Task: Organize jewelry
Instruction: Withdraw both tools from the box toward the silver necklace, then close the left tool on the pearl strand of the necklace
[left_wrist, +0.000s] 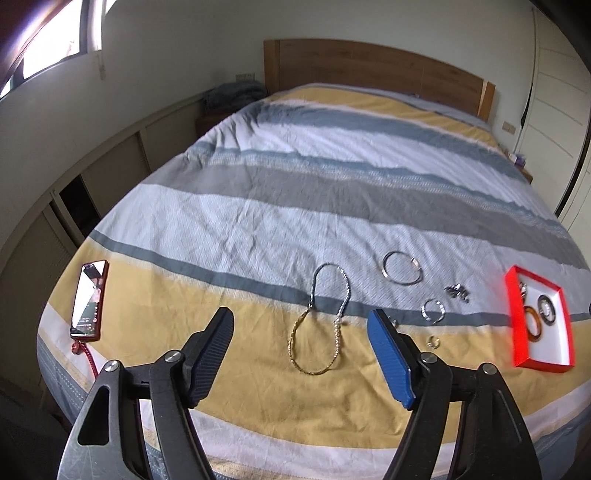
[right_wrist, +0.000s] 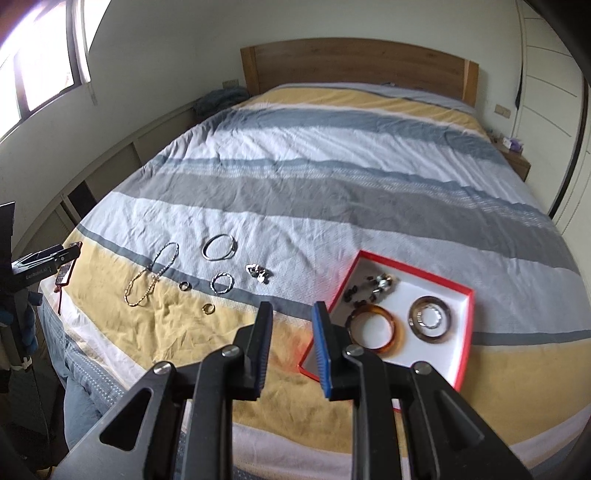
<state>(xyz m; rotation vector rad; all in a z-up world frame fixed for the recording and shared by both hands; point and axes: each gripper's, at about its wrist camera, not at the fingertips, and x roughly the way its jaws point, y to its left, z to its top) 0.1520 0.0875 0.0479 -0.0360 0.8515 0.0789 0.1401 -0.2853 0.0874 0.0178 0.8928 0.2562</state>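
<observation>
A red box (right_wrist: 466, 291) with a white inside lies on the bed and holds an amber bangle (right_wrist: 376, 326), a dark ring bangle (right_wrist: 428, 319) and a beaded piece (right_wrist: 373, 286); it also shows in the left wrist view (left_wrist: 511, 299). Loose on the bedspread lie a gold-and-silver chain (left_wrist: 321, 317), a large silver bangle (left_wrist: 402, 267), a small silver ring bracelet (left_wrist: 433, 311), a dark cluster (left_wrist: 457, 292) and a small gold ring (left_wrist: 433, 341). My left gripper (left_wrist: 301, 321) is open above the chain. My right gripper (right_wrist: 291, 314) is open and empty, just left of the box.
A phone (left_wrist: 89, 300) with a red cable lies at the bed's left edge. The striped bedspread (left_wrist: 314, 184) runs back to a wooden headboard (left_wrist: 373, 66). Cabinets line the left wall. The left gripper body (right_wrist: 44, 262) shows at the far left in the right wrist view.
</observation>
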